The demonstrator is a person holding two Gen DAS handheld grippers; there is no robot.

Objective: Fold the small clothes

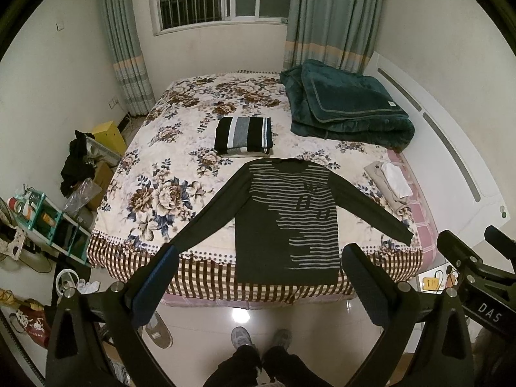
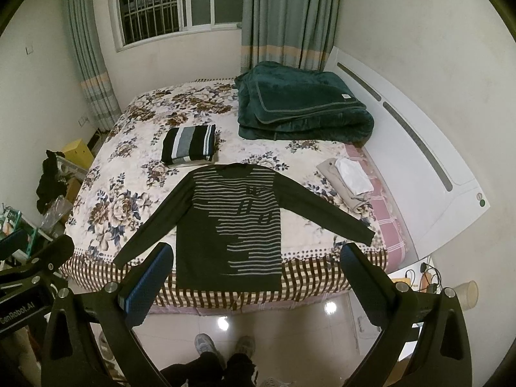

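A dark long-sleeved sweater with grey stripes (image 1: 287, 222) lies flat and spread on the floral bed cover (image 1: 167, 174), sleeves out, hem at the near bed edge; it also shows in the right wrist view (image 2: 232, 222). My left gripper (image 1: 259, 258) is open and empty, held high above the bed's near edge. My right gripper (image 2: 256, 258) is open and empty at a similar height; it shows at the right of the left wrist view (image 1: 467, 251). A folded black, grey and white striped garment (image 1: 244, 135) lies behind the sweater (image 2: 189, 143).
A folded dark green blanket (image 1: 348, 106) lies at the back right of the bed. Folded beige and white cloths (image 1: 391, 183) lie near the white headboard (image 1: 451, 135). Shelves, boxes and clutter (image 1: 48, 219) stand at the left. My shoes (image 1: 258, 338) are on the tiled floor.
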